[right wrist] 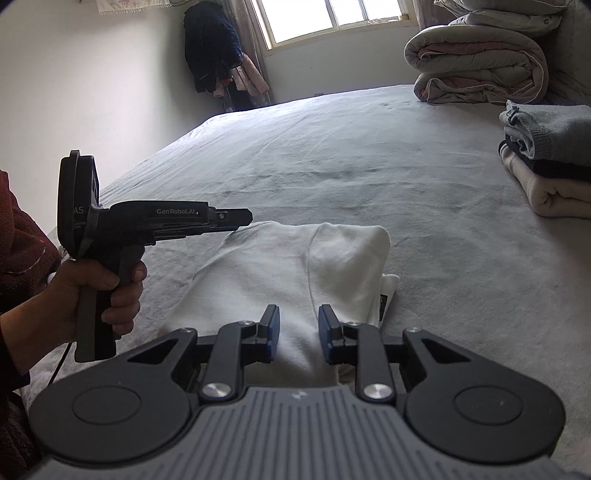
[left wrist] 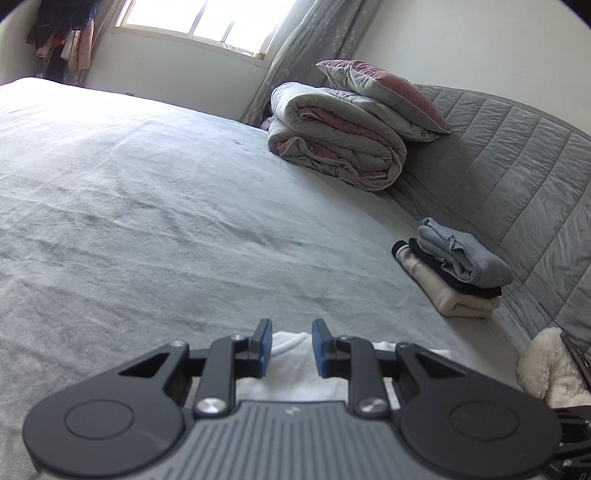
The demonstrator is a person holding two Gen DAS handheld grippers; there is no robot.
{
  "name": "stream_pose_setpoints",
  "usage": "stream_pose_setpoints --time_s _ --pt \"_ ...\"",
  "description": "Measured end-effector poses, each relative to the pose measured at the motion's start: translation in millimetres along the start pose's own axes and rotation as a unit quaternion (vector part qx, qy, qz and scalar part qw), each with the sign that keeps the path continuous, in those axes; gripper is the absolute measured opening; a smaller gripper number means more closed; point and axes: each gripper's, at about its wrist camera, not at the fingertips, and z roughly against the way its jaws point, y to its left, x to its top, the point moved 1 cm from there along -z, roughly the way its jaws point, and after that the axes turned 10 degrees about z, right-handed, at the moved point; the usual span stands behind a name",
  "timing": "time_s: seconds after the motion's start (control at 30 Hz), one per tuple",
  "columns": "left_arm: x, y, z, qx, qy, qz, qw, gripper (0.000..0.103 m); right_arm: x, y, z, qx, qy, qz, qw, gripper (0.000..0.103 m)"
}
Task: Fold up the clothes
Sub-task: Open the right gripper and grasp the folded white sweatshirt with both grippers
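Beside white garment [right wrist: 295, 280], left hand [right wrist: 99, 295] (right view only), stack [left wrist: 454, 273] beyond

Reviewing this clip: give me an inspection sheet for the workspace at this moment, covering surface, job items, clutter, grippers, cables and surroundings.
Surface: bed sheet, grey, lightly wrinkled.
Job's things: white garment, partly folded, lying flat near the bed's edge; stack of folded clothes in grey, black and cream, off to the right.
Clutter: rolled quilt with a pillow on top; fluffy white item at the right edge.
Grippers: left gripper and right gripper both over the white garment, jaws apart, nothing gripped; a hand holds the left one's handle.
Cables: thin dark cord below that hand.
Surroundings: window, curtain, hanging clothes in the corner.
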Motion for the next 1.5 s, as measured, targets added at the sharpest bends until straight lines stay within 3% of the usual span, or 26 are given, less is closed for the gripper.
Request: stream_pose_setpoints --time_s 0.23,0.4,0.47,0.6,0.67,0.73,0.77,0.93,1.17,1.5 --pt "-13.6 -18.4 -3.4 -0.017 0.013 -0.035 0.9992 0.023 10.7 -18.0 -26.0 -0.032 -0.029 -0.017 0.999 0.029" --pt "-21.2 -10.0 -22.8 0.026 0.027 -0.05 0.998 0.025 13.2 -30.2 -44.9 -0.061 -0.026 -0.032 0.997 0.029" --pt "-17.2 -1.0 -25.6 0.048 0.028 -0.033 0.9979 0.025 12.2 -38.5 -47.3 -0.076 -0.024 -0.047 0.996 0.028" --pt "-8.6 4.2 -4.2 0.047 0.021 -0.004 0.9987 0.028 14.6 -46.4 -39.3 -0.083 -0.025 -0.071 0.994 0.031" --pt "-8.3 1.7 12.4 0.05 0.021 -0.011 0.9985 0.038 17.1 -43.9 -29.7 -0.075 -0.029 -0.076 0.994 0.031" --pt "-10.3 -0.6 27.6 0.057 0.028 -0.013 0.9979 0.041 18.8 -40.4 -21.3 -0.065 -0.03 -0.085 0.994 0.048" --pt "-13.1 -1.9 35.9 0.057 0.035 -0.013 0.9977 0.041 18.8 -38.5 -16.7 -0.06 -0.03 -0.092 0.993 0.05" --pt "-34.3 -8.9 64.9 0.035 0.053 -0.006 0.998 0.038 16.0 -22.2 3.0 -0.043 -0.03 -0.1 0.994 0.05" --pt "-58.6 -18.6 73.2 0.017 0.071 -0.004 0.9974 0.036 6.4 0.8 10.3 -0.058 -0.009 -0.077 0.995 0.05" --pt "-71.6 -22.6 81.3 0.025 0.074 -0.003 0.9969 0.036 -9.7 -7.5 4.8 -0.087 0.027 -0.092 0.992 0.05"
